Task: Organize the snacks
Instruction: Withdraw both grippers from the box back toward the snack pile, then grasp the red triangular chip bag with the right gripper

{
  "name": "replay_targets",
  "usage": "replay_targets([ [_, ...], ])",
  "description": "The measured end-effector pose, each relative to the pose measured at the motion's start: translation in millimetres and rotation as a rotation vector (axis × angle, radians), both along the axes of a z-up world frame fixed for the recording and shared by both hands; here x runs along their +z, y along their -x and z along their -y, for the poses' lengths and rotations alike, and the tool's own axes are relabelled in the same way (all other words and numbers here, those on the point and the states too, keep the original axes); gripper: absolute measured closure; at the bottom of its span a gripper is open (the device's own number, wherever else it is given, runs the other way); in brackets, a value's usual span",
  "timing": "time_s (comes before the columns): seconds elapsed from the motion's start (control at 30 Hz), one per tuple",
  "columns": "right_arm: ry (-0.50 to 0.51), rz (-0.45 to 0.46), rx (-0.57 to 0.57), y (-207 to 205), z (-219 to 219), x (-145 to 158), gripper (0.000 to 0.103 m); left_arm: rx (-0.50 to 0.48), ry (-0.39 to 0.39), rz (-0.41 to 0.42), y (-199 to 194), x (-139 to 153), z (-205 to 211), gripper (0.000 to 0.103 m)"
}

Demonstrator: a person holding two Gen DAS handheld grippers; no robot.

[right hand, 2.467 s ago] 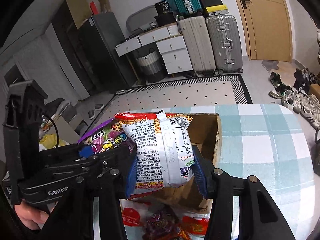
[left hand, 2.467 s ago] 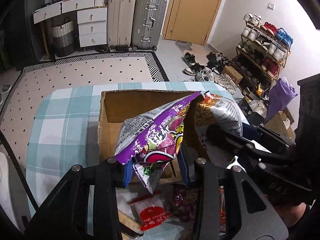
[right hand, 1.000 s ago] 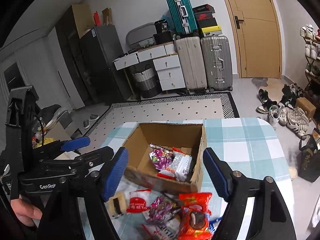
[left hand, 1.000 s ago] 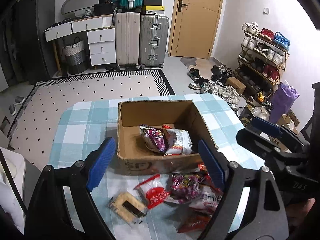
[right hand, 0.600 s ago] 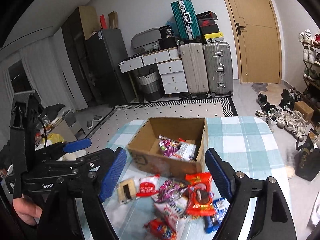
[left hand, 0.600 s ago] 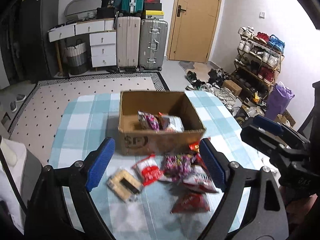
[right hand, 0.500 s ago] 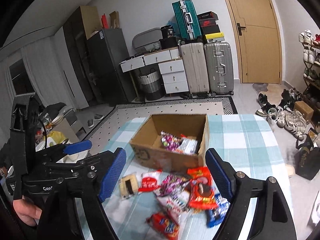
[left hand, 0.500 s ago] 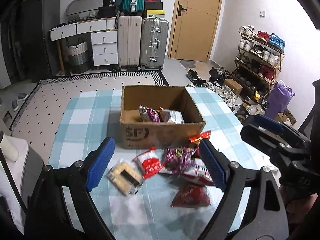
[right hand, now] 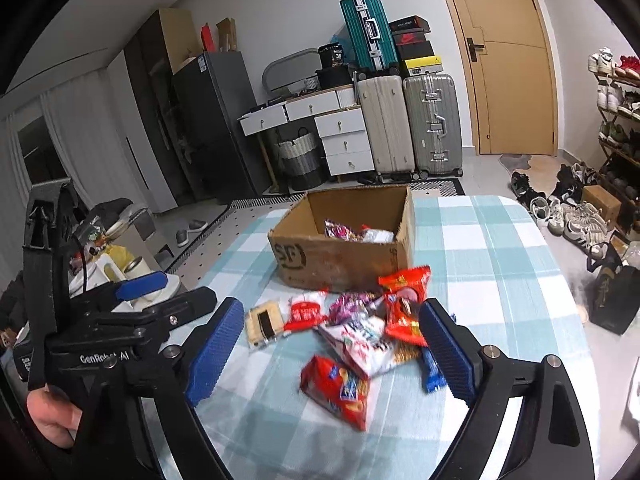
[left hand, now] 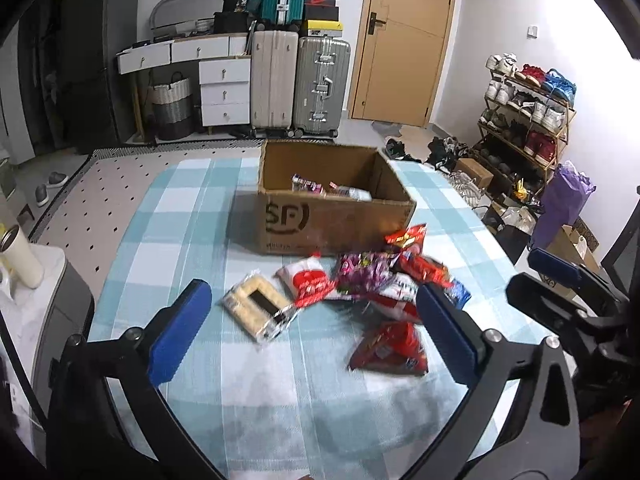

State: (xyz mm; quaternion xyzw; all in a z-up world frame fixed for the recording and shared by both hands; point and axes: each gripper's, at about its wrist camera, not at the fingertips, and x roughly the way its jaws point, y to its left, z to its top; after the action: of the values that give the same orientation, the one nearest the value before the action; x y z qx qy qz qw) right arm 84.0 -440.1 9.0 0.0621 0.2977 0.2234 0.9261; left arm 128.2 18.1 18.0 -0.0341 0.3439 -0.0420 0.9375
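Observation:
A cardboard box (left hand: 336,222) (right hand: 344,258) stands on the checked tablecloth (left hand: 256,392) with a purple bag and a white bag inside. In front of it lie several loose snack packs: a beige wafer pack (left hand: 256,308) (right hand: 262,322), a red and white pack (left hand: 306,282), a purple bag (left hand: 362,268), a red bag (left hand: 388,348) (right hand: 340,390). My left gripper (left hand: 316,328) hovers over the pile, jaws opening, nothing between them. My right gripper (right hand: 332,352) is beside it, jaws also opening and empty. A hand (right hand: 52,416) holds the left tool.
Suitcases (left hand: 298,84), white drawers (left hand: 224,92) and a woven basket (left hand: 172,104) line the far wall by a wooden door (left hand: 404,40). A shoe rack (left hand: 528,116) and floor shoes are at right. A white cup (left hand: 18,258) stands on a side unit at left.
Both grippers let the purple and white bags drop into the box, then drew back toward the near side and widened. The loose pile came into view below them.

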Motion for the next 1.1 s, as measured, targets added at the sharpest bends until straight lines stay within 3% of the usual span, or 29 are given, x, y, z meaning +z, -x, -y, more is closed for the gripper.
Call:
replay_targets([
  [0.5,-0.023,-0.130,-0.006,13,5,-69,0.011,0.036,0.011,-0.075,13,-56,-7,0.001],
  [0.7,-0.031,-0.185,-0.001,-1,-1,-94,0.011,0.038,0.017,-0.102,10,-79,-11,0.001],
  [1.1,-0.040,-0.276,0.014,-41,-22,-134,0.011,0.038,0.033,-0.111,6,-93,-21,0.001],
])
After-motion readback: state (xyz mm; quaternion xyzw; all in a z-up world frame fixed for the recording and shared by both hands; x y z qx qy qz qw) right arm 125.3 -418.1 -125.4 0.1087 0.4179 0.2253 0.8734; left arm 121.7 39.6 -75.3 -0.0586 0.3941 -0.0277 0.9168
